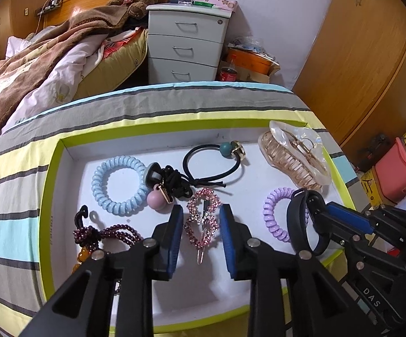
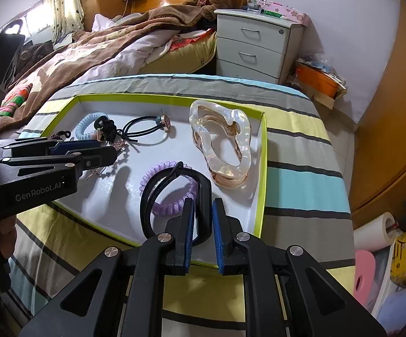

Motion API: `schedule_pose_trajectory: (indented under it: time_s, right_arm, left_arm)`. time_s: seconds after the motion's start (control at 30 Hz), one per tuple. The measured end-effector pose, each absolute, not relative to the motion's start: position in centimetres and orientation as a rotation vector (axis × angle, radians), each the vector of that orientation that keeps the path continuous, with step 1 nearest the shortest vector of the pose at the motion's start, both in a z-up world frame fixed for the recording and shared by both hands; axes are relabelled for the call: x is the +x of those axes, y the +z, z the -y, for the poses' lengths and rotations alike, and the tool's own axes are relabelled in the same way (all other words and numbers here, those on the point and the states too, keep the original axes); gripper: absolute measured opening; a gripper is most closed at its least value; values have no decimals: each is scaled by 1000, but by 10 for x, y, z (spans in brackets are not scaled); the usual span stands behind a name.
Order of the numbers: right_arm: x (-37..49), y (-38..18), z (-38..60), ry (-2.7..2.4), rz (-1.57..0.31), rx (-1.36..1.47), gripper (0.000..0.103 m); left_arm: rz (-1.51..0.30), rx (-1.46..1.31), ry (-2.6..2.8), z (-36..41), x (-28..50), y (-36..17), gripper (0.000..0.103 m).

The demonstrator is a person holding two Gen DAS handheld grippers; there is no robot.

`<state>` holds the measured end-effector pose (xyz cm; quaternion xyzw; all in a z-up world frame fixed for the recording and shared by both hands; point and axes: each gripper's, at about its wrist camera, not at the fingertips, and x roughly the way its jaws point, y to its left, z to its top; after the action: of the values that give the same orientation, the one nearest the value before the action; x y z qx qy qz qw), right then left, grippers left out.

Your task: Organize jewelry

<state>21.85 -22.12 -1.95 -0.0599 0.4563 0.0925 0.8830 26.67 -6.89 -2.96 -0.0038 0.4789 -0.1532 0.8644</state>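
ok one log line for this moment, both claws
left claw: open, straddling pink clip | right claw: shut on black band, over purple coil | tray: holds the rest

Two matte black plastic two-finger grippers, left point(image 1: 200, 233) and right point(image 2: 203, 230), each have angular arms with triangular cut-outs, round silver pivot screws and ribbed blue rubber finger pads point(image 1: 176, 238). White lettering on one reads "GenRobot.AI", on the other "DAS".
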Motion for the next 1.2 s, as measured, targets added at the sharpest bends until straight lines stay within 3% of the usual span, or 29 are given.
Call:
schedule_pose_trajectory:
  time_s: [0.2,0.33,1.2]
  right_arm:
    - [214,-14,222,194,-929,-100,16]
    - [209,-8,221,195,-909,-82,25]
    - [137,26,209,146,-736,13,28]
  left_arm:
    - [-991,-13,-315,66,264,-25,38]
    - [-977,-16,-308,63,259,-20,48]
    - [-808,37,-87,42,156,14,55]
